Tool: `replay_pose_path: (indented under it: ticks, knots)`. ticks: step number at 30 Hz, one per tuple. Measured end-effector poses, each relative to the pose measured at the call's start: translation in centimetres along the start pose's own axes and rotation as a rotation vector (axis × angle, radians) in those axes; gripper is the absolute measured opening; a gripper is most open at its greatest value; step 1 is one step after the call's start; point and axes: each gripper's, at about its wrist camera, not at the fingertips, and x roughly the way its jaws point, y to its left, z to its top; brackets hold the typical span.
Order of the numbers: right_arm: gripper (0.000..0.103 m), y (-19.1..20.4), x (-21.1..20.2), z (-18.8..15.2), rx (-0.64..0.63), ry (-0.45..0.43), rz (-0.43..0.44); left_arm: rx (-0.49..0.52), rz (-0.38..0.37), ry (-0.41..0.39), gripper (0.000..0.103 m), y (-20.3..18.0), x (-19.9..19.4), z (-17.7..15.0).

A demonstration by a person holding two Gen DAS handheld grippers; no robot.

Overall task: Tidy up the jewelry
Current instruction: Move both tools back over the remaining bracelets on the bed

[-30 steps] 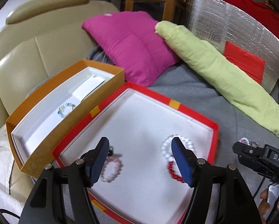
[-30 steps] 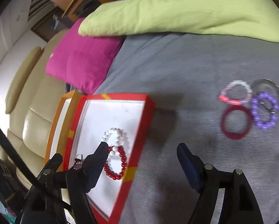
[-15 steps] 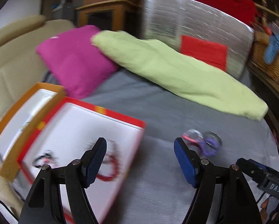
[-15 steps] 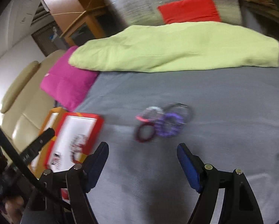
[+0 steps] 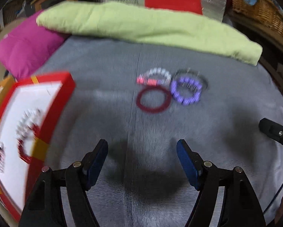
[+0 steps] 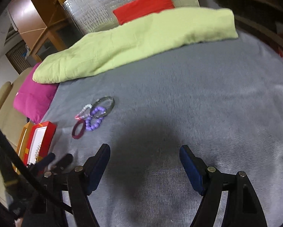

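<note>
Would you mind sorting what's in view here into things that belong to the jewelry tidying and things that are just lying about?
Belongs to the job:
- dark red bangle
- purple bead bracelet
- pink and clear bracelet
- silver bangle
- red tray
- orange box

Lying about:
- green cushion
- magenta pillow
- wicker basket

A home: cushioned sofa (image 6: 1, 102), pink pillow (image 5: 26, 51), wooden cabinet (image 6: 37, 24).

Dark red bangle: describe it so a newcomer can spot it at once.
On the grey blanket, right of the red box, lies a cluster of four bracelets. The dark red bangle is the one nearest the left gripper. It is a smooth plain ring, while the purple bracelet beside it is beaded.
</note>
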Motion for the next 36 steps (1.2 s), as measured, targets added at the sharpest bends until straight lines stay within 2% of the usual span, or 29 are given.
replay_pose_path:
  ticks: [1, 13, 19, 22, 27, 36]
  knots:
    - [0.079, 0.1, 0.4, -0.1, -0.004, 0.011, -0.006, -0.011, -0.004, -0.032, 0.079, 0.2, -0.2, -0.2]
    - [0.081, 2.2, 1.3, -1.3, -0.131, -0.001, -0.092, -0.025, -0.012, -0.02, 0.082, 0.0, -0.6, -0.5]
    - [0.081, 1.6, 0.8, -1.3, -0.104, -0.006, -0.067, -0.051, -0.023, -0.025, 0.082, 0.6, -0.4, -0.2]
    - [0.081, 1.4, 0.7, -1.3, -0.094, -0.008, -0.062, -0.077, 0.009, -0.038, 0.082, 1.2, -0.5, -0.1]
    - [0.081, 1.7, 0.8, -1.5, -0.107, -0.007, -0.074, -0.163, 0.023, -0.045, 0.082, 3.1, -0.7, 0.0]
    - [0.081, 1.5, 0.7, -1.4, -0.094, -0.011, -0.065, -0.183, 0.046, -0.065, 0.082, 3.4, -1.2, 0.1]
